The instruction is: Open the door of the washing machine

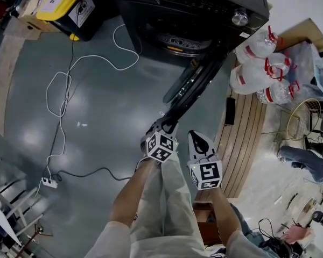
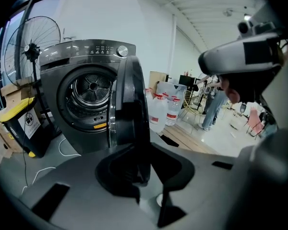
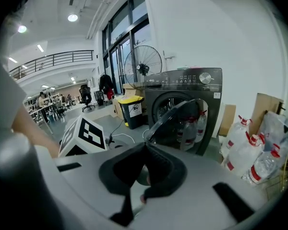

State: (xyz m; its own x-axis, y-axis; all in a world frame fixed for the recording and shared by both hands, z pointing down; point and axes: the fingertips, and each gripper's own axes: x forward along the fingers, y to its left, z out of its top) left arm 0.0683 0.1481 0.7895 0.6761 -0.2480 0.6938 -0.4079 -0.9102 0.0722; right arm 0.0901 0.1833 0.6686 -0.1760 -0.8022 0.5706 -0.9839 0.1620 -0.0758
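The dark washing machine (image 1: pixel 204 4) stands at the top of the head view with its round door (image 1: pixel 191 82) swung far out toward me. My left gripper (image 1: pixel 166 127) is shut on the door's free edge. In the left gripper view that edge (image 2: pixel 132 104) runs down between the pads (image 2: pixel 116 169), and the open drum (image 2: pixel 89 87) shows behind it. Just right of the door's tip, my right gripper (image 1: pixel 196 138) has its jaws together on nothing. The right gripper view shows these jaws (image 3: pixel 145 150) in front of the tilted door (image 3: pixel 175 116) and the machine (image 3: pixel 192 87).
Several large water bottles (image 1: pixel 258 69) lie right of the machine beside a wooden pallet (image 1: pixel 245 133). A white cable (image 1: pixel 64 90) snakes over the grey floor to a power strip (image 1: pixel 49 183). A yellow-lidded bin (image 1: pixel 70 4) and a standing fan (image 2: pixel 31 47) are left of the machine.
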